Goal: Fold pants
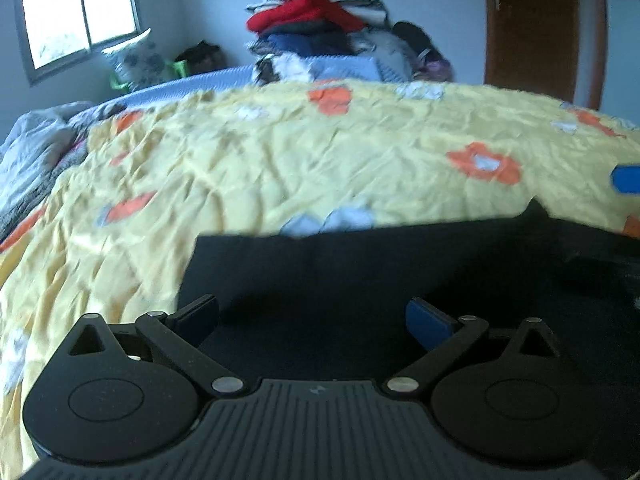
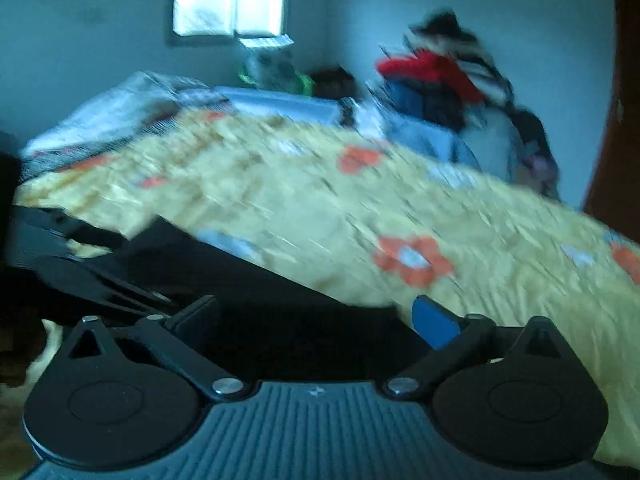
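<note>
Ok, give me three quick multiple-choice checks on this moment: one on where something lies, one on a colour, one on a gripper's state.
1. The black pants lie:
A. on the yellow flowered bedspread
B. on the clothes pile
C. on the floor

2. The topmost bright garment in the clothes pile is:
A. green
B. red
C. purple

3. The right gripper is:
A. shut on the pants
B. shut on nothing
C. open

Answers: 1 A, dark cloth lies flat on the bedspread. 2 B, red shows near the pile's top. 3 C, its fingers stand wide apart, pressing nothing.
</note>
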A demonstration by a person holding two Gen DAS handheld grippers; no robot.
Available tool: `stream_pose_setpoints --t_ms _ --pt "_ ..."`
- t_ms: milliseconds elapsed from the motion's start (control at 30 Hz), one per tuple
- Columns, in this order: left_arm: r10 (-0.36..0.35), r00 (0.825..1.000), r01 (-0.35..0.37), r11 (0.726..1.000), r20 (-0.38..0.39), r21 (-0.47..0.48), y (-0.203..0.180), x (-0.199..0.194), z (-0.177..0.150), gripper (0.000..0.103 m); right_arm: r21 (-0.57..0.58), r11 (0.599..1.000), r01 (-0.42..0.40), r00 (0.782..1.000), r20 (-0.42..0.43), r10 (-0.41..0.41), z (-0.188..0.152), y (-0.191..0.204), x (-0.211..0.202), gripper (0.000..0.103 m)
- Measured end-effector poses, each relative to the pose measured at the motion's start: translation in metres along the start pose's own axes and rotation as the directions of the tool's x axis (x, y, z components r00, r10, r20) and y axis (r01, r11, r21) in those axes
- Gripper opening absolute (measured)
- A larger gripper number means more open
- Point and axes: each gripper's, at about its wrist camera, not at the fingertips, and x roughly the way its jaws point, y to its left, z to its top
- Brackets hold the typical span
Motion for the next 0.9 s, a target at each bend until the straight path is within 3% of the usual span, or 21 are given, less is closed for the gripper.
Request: stream_pose_setpoints --t_ms 167,333,500,600,667,733,800,900 --pt "0.017 1.0 -0.017 1.0 0.005 -0.004 0.014 0.001 -0.015 0.103 -0.097 0.995 0.04 0.998 -0.037 -0.043 -0.001 0.032 0.008 0.103" --pt "0.023 0.999 -0.023 1.0 0.023 0.002 0.013 0.005 -0.018 0.103 -0.084 0.996 0.027 0.994 -0.107 -0.036 -0.014 0.04 0.013 0.103" --pt "0.024 0.999 -0.024 1.0 0.043 0.004 0.013 0.007 -0.022 0.103 -0.168 0.982 0.083 0.969 -0.216 -0.119 -0.034 0.052 0.034 0.103" --pt "0.031 0.998 -0.031 1.0 0.049 -0.004 0.019 0.001 -0.021 0.102 -0.177 0.978 0.115 0.968 -0.202 -0.15 -0.036 0.059 0.032 0.103" --pt "0.08 0.994 -0.077 0.996 0.076 -0.034 0.03 -0.01 -0.02 0.102 -0.213 0.964 0.159 0.963 -0.183 -0.199 -0.032 0.069 0.028 0.103" --pt "0.126 0.987 -0.118 0.99 0.103 -0.078 0.048 -0.021 -0.021 0.102 -0.29 0.937 0.197 0.966 -0.105 -0.236 -0.032 0.088 0.018 0.103" --pt "0.134 0.987 -0.121 0.982 0.088 -0.142 0.071 -0.027 -0.023 0.102 -0.367 0.914 0.173 0.98 -0.027 -0.196 -0.032 0.11 0.007 0.103" --pt "0.074 0.997 -0.064 0.956 0.023 -0.286 0.111 -0.033 -0.03 0.102 -0.464 0.882 0.082 0.996 0.057 -0.062 -0.036 0.142 -0.005 0.103"
